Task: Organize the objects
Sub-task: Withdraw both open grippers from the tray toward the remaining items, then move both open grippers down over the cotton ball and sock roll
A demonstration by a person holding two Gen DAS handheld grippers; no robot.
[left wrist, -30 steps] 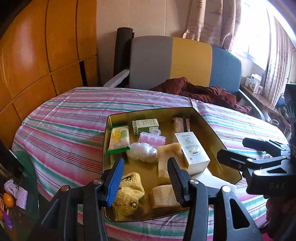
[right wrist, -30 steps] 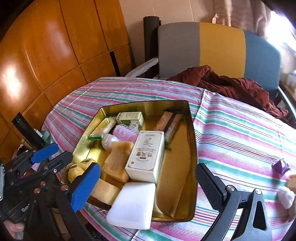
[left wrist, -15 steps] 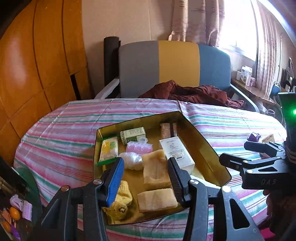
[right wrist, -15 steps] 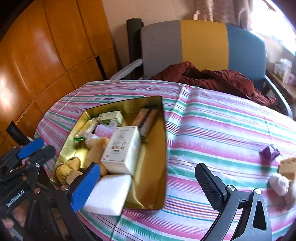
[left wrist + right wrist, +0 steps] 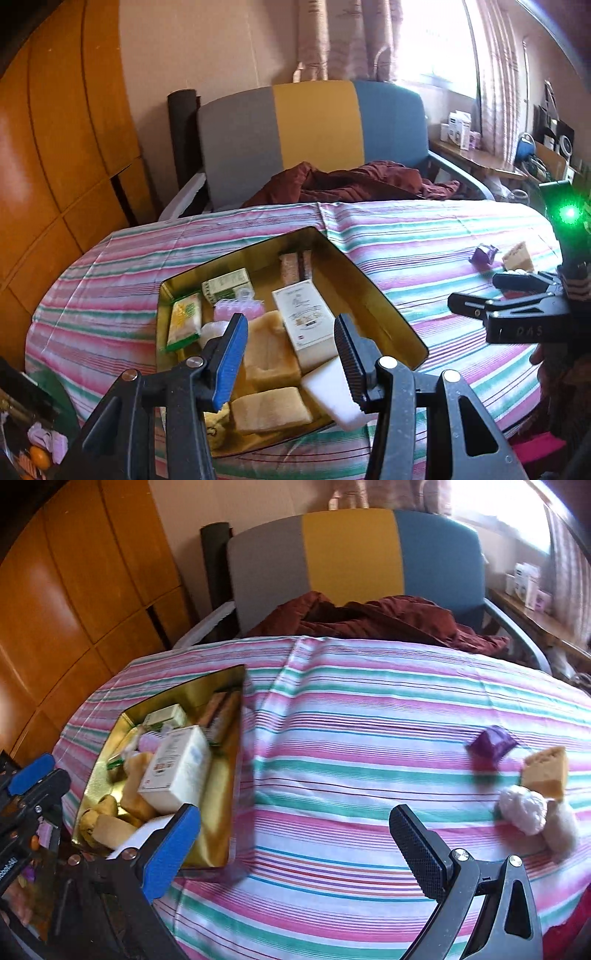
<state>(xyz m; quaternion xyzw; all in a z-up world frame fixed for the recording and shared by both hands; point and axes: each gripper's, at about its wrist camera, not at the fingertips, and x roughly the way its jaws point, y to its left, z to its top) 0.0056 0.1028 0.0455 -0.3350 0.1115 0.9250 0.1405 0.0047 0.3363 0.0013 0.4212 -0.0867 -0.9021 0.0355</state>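
Observation:
A gold tin (image 5: 373,291) sits on the striped tablecloth and holds a white box (image 5: 304,319), tan sponges (image 5: 271,352), a white foam block (image 5: 330,393), green packets and a yellow sock. My left gripper (image 5: 288,356) hovers over the tin's near end, open, with nothing between its pads. My right gripper (image 5: 291,849) stands wide open and empty above bare cloth, to the right of the tin (image 5: 225,812). Further right on the cloth lie a purple piece (image 5: 491,744), a tan sponge wedge (image 5: 546,771) and a white plastic bundle (image 5: 524,808).
Behind the table stands a chair (image 5: 314,125) with a grey, yellow and blue back, and a maroon cloth (image 5: 351,181) lies on its seat. Wood panelling (image 5: 55,166) fills the left. A cluttered shelf (image 5: 480,155) runs under the window at the right.
My right gripper has swung right, away from the tin, and the loose items on the cloth have come closer. My left gripper has drawn back slightly and rolled. Both stay open.

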